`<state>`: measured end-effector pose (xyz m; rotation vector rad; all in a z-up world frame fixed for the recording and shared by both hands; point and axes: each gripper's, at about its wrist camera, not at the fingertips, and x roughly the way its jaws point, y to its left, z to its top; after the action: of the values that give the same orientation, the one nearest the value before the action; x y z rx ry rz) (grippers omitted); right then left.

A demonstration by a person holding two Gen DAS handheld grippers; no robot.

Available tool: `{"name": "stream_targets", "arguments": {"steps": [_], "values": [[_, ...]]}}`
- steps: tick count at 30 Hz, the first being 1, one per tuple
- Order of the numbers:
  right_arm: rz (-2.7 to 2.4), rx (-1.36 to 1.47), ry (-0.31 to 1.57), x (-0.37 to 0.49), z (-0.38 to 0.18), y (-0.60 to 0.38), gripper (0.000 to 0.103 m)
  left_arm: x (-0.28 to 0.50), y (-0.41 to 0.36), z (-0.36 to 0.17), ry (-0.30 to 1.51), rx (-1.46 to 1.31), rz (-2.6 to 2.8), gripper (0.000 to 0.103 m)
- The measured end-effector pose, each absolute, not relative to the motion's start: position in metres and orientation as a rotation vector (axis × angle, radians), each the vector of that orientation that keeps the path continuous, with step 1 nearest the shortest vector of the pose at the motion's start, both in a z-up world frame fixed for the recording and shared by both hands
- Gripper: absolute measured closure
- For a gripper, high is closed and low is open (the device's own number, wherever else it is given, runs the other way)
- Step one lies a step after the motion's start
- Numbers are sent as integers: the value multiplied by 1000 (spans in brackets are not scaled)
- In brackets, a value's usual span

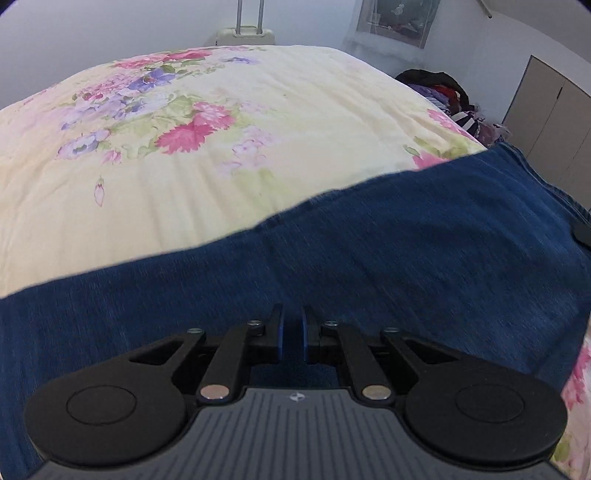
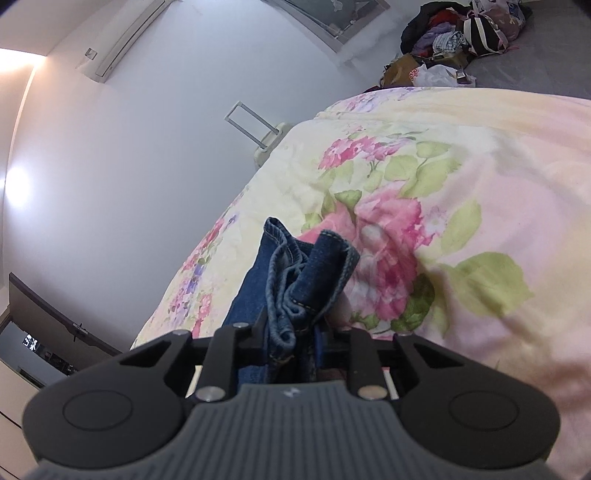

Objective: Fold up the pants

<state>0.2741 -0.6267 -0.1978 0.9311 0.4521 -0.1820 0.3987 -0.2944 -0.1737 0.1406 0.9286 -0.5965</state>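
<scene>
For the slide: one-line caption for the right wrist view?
Right gripper clamps the bunched hems of blue jeans above a floral bedspread.

Bedroom: floral-quilted bed [image 1: 221, 122], suitcase [image 1: 245, 35]

Each black hand-held gripper [image 1: 291, 334] [image 2: 291, 343] has a ribbed grey body, round black discs, silver screws and blue pads [image 1: 304, 334].

A bed [image 1: 221, 206] is wearing a pale yellow quilt [image 1: 314, 122] with pink and purple flowers, and dark blue jeans [image 1: 406, 251] are lying spread across its near edge.
</scene>
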Motion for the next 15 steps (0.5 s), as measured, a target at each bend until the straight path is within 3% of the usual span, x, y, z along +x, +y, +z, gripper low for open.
{"name": "stream_targets", "arguments": {"steps": [15], "values": [[-151,784,460,293,-130,-587,88,309,-274,-171,1052,5,-624,96]]}}
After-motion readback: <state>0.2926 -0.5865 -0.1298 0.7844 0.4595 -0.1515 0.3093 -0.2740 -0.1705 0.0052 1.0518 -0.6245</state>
